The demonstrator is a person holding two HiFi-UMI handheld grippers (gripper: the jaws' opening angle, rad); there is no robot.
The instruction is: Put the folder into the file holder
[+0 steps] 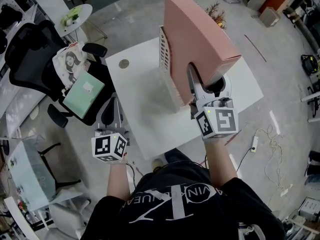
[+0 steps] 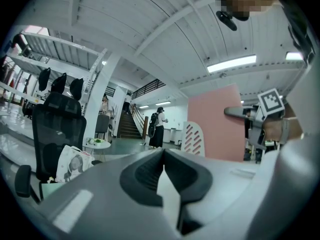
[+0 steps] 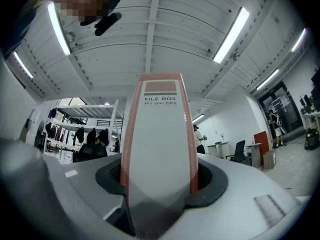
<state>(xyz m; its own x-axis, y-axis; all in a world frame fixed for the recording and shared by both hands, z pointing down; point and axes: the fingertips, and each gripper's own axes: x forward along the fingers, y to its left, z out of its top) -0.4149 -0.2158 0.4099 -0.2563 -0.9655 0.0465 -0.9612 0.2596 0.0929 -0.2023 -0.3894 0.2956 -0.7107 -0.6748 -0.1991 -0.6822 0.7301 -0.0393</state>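
A pink file-box folder (image 1: 200, 39) stands upright above the white table (image 1: 140, 114). My right gripper (image 1: 202, 86) is shut on its spine from below. In the right gripper view the spine (image 3: 159, 134) fills the gap between the pads. The white slotted file holder (image 1: 167, 69) stands on the table right against the folder's left side. My left gripper (image 1: 112, 115) hangs at the table's front left edge, shut and empty. Its pads (image 2: 145, 171) meet in the left gripper view, where the folder (image 2: 215, 124) and holder (image 2: 194, 139) show beyond.
A black office chair (image 1: 30, 54) left of the table carries a green folder (image 1: 84, 91) and a printed bag (image 1: 70, 61). A small round table (image 1: 75, 16) stands farther back. Cables and a power strip (image 1: 255, 143) lie on the floor at the right.
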